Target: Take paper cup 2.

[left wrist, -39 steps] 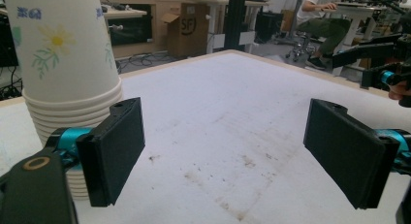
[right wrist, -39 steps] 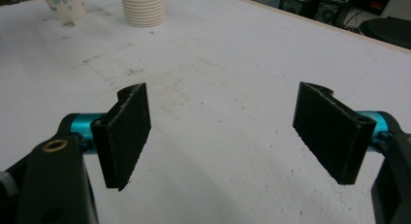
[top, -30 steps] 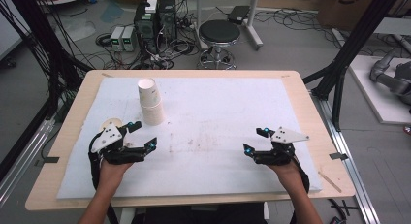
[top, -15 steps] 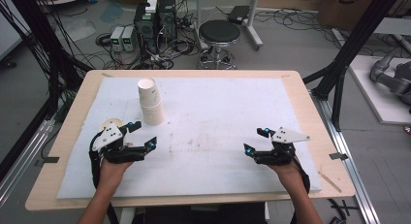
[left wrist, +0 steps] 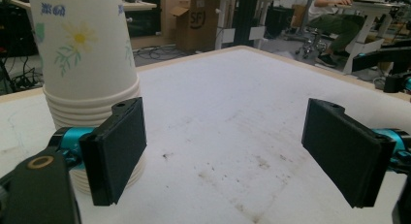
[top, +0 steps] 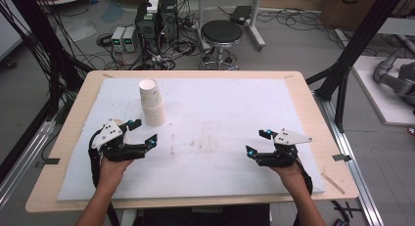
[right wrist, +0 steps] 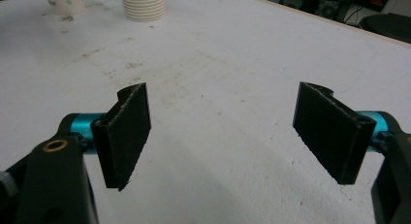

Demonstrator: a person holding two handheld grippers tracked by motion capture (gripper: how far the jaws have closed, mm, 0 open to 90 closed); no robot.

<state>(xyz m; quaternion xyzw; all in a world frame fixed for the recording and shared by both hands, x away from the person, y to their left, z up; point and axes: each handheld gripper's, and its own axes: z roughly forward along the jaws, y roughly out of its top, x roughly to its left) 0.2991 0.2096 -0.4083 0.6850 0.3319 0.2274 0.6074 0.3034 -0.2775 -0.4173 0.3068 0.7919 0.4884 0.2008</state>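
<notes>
While cups (top: 150, 102) stand stacked at 11 o'clock, left gripper (top: 142, 131), jaws spread and just narrowing, sits beside them; right gripper (top: 258, 143), jaws spread, at 4 o'clock.

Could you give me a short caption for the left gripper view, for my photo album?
Open left gripper, its jaws apart, beside a stack of flower-printed paper cups on a stained white table.

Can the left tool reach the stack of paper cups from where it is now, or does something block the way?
Probably yes. The left tool stands open right beside the stack of paper cups, with one pad already next to its base. Nothing lies between them on the white mat.
</notes>
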